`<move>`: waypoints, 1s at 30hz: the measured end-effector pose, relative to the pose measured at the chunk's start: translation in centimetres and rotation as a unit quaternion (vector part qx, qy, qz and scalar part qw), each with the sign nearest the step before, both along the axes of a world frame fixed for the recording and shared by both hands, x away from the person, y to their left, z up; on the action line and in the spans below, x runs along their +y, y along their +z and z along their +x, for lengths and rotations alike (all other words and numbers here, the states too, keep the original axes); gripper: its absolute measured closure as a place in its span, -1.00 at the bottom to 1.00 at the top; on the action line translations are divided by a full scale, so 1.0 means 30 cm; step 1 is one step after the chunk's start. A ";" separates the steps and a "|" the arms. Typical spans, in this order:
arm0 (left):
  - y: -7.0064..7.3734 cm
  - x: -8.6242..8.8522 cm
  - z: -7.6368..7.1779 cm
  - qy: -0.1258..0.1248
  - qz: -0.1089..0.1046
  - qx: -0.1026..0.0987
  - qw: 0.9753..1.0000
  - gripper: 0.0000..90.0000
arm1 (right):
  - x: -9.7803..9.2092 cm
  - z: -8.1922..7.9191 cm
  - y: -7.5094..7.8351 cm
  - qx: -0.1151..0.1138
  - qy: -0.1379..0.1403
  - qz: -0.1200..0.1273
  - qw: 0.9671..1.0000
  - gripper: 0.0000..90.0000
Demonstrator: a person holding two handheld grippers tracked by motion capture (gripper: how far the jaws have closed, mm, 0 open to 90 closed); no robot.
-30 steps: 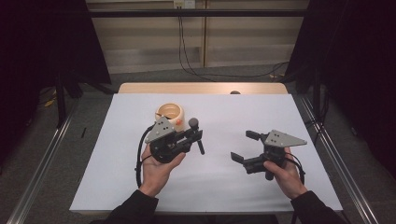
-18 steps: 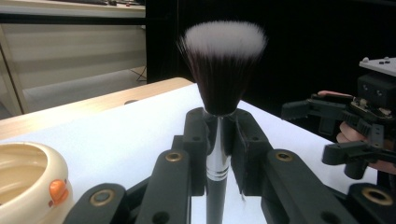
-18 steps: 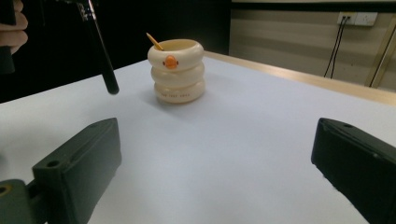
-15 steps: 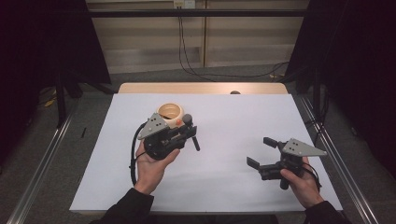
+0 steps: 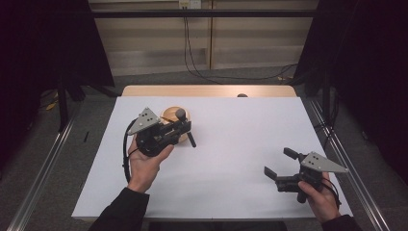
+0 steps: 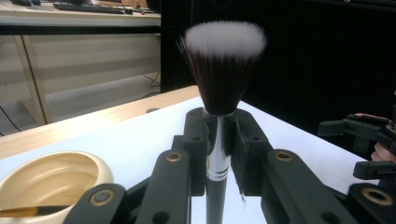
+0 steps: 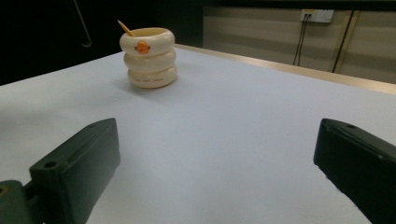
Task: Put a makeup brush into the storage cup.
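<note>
While clamped, brush (image 6: 220, 88) stands bristles up.

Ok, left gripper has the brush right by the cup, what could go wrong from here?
1. The left gripper holds the makeup brush low on its ferrule with the bristles up; it could tilt or slip when turned toward the cup.
2. The cup is a tall ringed shape standing free on the white table cover; a nudge from the gripper might tip it.
3. A thin stick already leans in the cup and could get knocked or block the brush.
</note>
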State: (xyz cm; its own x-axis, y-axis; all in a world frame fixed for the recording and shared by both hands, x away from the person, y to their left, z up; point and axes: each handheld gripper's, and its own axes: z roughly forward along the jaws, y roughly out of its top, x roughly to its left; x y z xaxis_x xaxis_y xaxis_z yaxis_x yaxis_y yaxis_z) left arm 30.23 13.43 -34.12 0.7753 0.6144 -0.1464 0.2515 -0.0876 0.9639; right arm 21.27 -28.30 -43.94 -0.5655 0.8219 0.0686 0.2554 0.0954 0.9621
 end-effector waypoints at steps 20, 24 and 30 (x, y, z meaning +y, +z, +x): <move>0.053 0.063 0.075 0.027 -0.001 0.001 1.000 0.72 | -0.009 0.002 -0.016 -0.007 -0.002 0.005 1.000 -1.00; 0.069 0.065 0.095 0.037 0.008 -0.006 0.999 0.72 | -0.008 0.002 -0.016 -0.009 -0.004 0.006 1.000 -1.00; 0.088 0.071 0.134 0.048 0.014 -0.011 0.999 0.72 | -0.007 0.004 -0.016 -0.010 -0.001 0.005 1.000 -1.00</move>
